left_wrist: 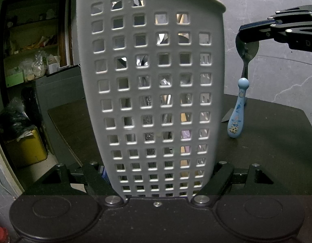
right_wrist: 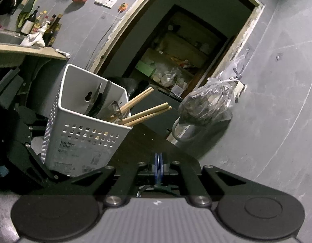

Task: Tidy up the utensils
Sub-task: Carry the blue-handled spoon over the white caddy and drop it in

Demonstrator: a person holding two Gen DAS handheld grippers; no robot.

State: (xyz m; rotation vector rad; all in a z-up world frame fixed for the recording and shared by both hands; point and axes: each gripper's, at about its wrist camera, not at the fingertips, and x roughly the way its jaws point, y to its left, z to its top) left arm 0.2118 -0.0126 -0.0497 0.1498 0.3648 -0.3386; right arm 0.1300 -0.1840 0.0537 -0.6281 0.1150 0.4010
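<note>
Both grippers' fingers clamped: left gripper around holder, right gripper on spoon.

Spoon bowl half hidden by right tongs.

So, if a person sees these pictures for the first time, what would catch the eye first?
Probably the tall grey perforated plastic utensil basket, which fills the middle of the left wrist view and sits between the left gripper jaws. Next, right of it, the metal spoon with a light blue cartoon handle hangs handle-down from the shut right gripper. Wooden chopsticks stick out of the basket.
</note>
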